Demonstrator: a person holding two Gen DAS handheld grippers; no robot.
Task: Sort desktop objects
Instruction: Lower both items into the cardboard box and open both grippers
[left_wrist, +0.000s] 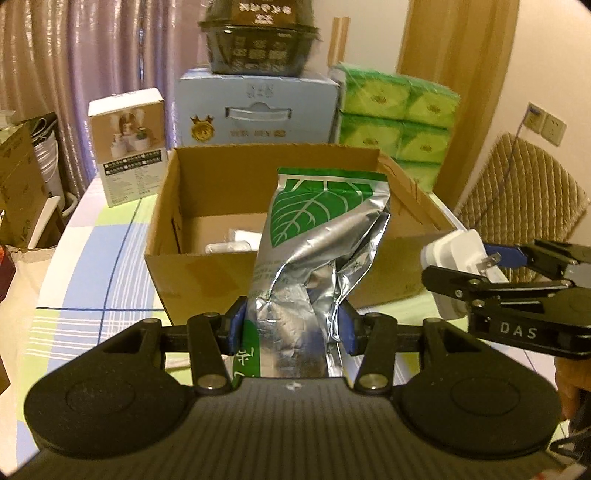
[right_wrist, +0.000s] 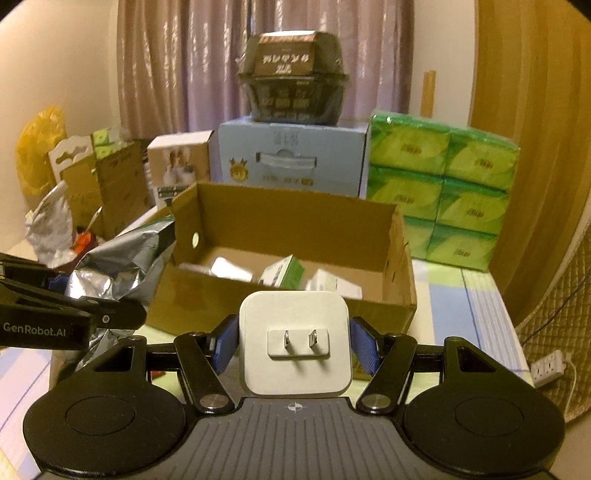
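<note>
Left gripper (left_wrist: 291, 326) pinching crumpled foil pouch (left_wrist: 317, 236) at lower part; pouch upright, leaning over near wall of box (left_wrist: 229, 275). Right gripper (right_wrist: 293, 345) clamped on white charger (right_wrist: 293, 343), prongs facing camera, held just short of box (right_wrist: 280, 310) near wall. Inside box: several small white and green packs (right_wrist: 284, 275) on floor, too blurred to identify. Behind box: blue carton (right_wrist: 291, 155), green tissue packs (right_wrist: 443, 184), small white carton (left_wrist: 127, 144). Open checked tablecloth (left_wrist: 99, 280) left of box.
</note>
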